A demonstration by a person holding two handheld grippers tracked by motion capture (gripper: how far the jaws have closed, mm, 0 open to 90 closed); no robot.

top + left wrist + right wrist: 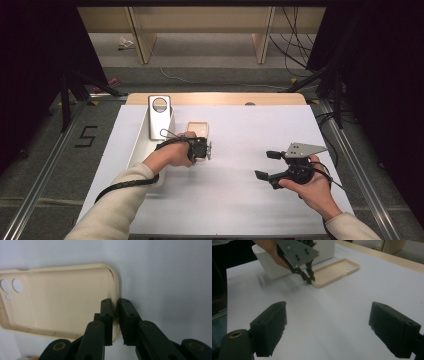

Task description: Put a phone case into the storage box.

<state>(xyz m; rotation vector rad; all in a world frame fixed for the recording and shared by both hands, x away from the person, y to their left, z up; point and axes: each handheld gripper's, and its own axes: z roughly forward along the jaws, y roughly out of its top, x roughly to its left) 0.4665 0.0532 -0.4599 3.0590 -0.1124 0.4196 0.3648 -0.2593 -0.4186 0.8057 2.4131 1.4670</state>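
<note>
Pinching the phone case (pixel 62 302) rim, left tool (pixel 115 315) angled down

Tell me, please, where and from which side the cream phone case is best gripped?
Probably its short end wall: the phone case lies flat, open side up, so only the thin raised rim offers a pinch. Come from above with one pad inside, one outside, as the left claw does.
</note>
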